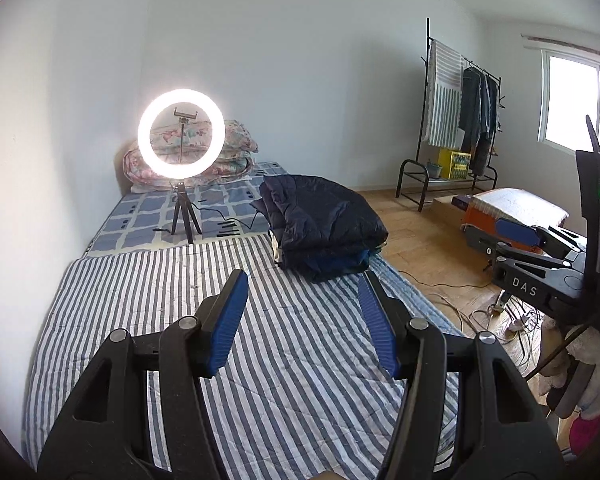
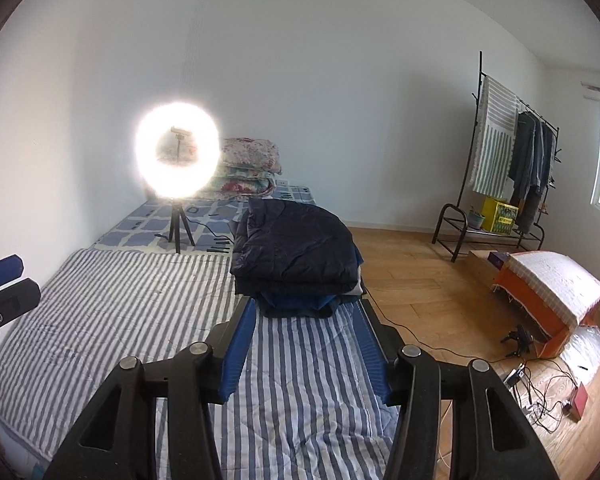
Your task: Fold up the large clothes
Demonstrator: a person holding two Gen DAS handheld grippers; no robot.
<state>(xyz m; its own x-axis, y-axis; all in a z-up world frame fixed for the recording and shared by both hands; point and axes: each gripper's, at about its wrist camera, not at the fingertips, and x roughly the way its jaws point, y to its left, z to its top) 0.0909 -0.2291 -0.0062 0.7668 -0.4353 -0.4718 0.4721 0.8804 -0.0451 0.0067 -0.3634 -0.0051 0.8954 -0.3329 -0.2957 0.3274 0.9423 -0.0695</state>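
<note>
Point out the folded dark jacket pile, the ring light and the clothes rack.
folded dark jacket pile (image 2: pixel 296 252): right wrist view, top jacket's upper face.
ring light (image 1: pixel 146 148): left wrist view, left side of the glowing ring.
clothes rack (image 1: pixel 427 80): left wrist view, left upright pole.

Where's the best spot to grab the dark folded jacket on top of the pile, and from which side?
Take the dark folded jacket by its near edge, coming in low from the striped blanket side. That edge overhangs the blue garment beneath, so fingers can slip under it.
</note>
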